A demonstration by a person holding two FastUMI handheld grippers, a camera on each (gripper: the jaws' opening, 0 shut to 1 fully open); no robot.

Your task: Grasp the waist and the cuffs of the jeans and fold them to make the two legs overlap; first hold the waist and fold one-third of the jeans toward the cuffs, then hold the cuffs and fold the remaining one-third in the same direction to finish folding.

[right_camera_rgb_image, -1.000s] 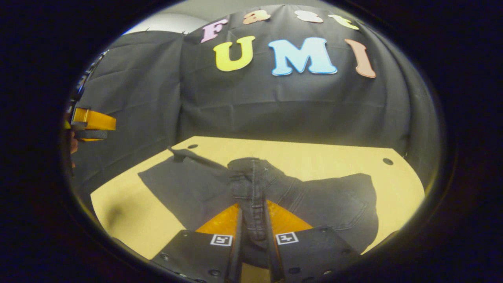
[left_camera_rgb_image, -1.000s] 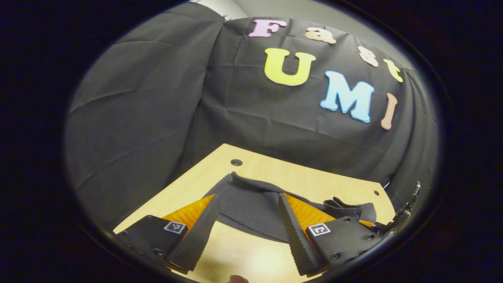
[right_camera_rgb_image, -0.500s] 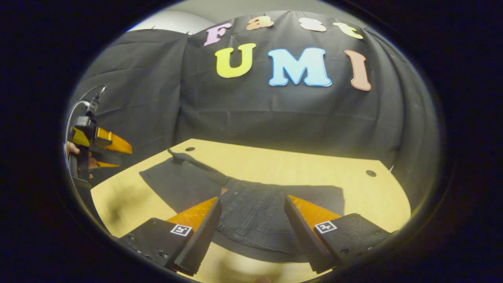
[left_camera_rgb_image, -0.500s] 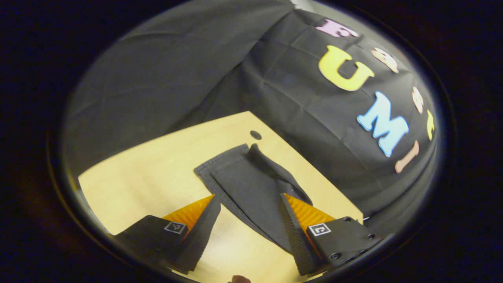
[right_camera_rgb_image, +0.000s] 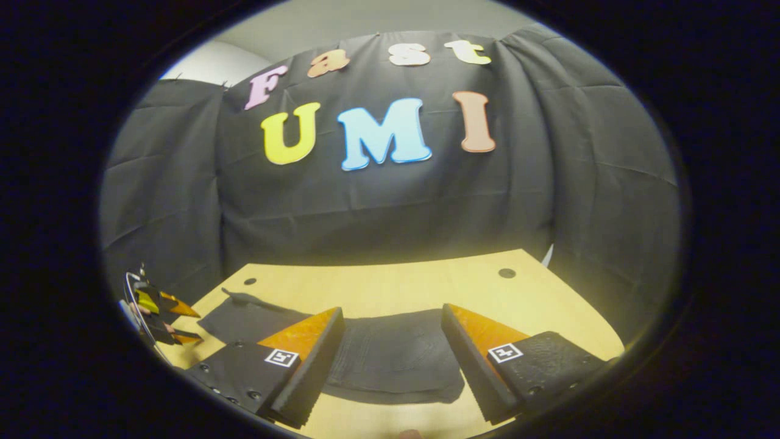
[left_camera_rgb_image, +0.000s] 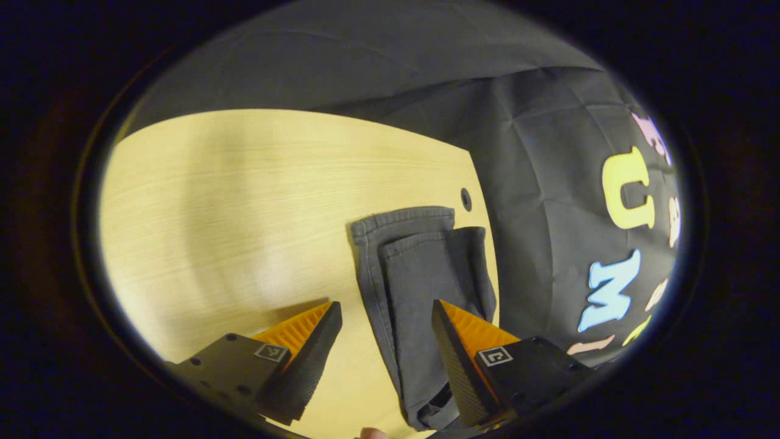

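Left gripper view shows the jeans' (left_camera_rgb_image: pixel 420 286) stacked cuffs (left_camera_rgb_image: pixel 426 235), right gripper view the folded waist (right_camera_rgb_image: pixel 396 353); both grippers' fingers released

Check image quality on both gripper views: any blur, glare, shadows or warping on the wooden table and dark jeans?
Left gripper view: broad soft shadow bands cross the pale wooden table; the dark grey jeans show crisp cuff hems; fisheye curves the table edge. Right gripper view: the jeans look dim and low in detail between the right gripper fingers, and the table edge bows; no strong glare.
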